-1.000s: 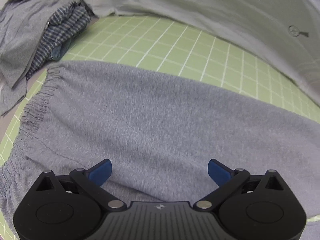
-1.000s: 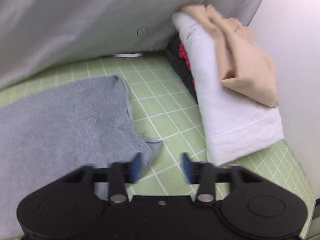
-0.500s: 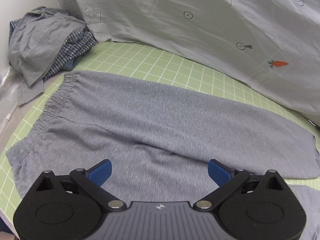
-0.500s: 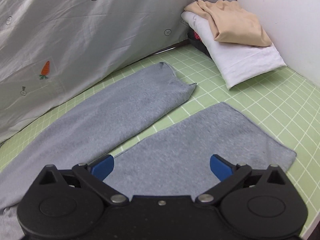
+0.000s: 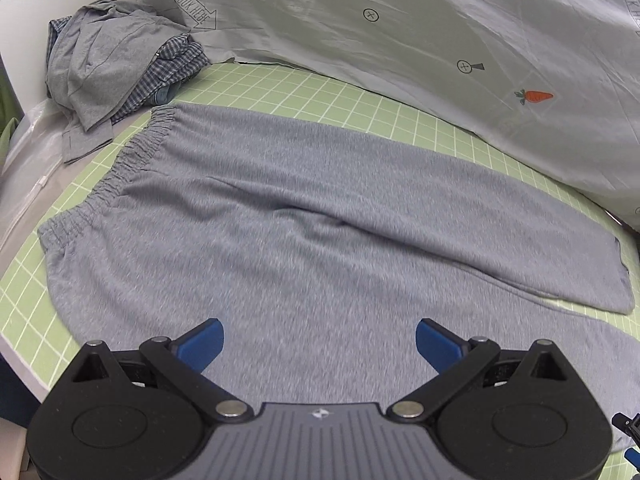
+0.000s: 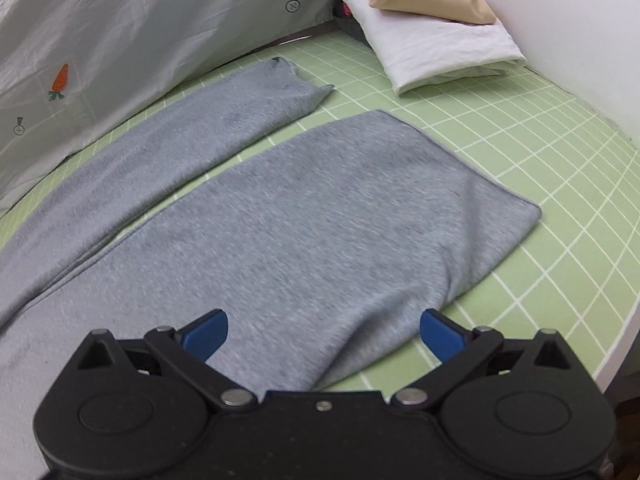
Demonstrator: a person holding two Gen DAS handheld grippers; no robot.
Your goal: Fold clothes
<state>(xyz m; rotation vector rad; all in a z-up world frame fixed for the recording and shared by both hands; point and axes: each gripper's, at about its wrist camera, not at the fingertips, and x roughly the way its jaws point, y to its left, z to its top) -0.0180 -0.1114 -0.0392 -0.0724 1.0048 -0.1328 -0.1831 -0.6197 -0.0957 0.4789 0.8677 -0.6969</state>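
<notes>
Grey sweatpants lie spread flat on the green grid mat, with the elastic waistband at the left and both legs running right. The right wrist view shows the near leg and the far leg side by side, cuffs toward the right. My left gripper hovers open over the seat area, near the front edge. My right gripper hovers open above the lower part of the near leg. Neither holds any cloth.
A crumpled pile of grey and checked clothes sits at the back left. Folded white and beige garments are stacked at the back right. A grey printed sheet drapes along the back. The mat's right edge drops off.
Both grippers have pulled back and up from the sweatpants, widening the view. The right gripper, close to a cuff a second ago, has opened wide and let the cloth lie flat.
</notes>
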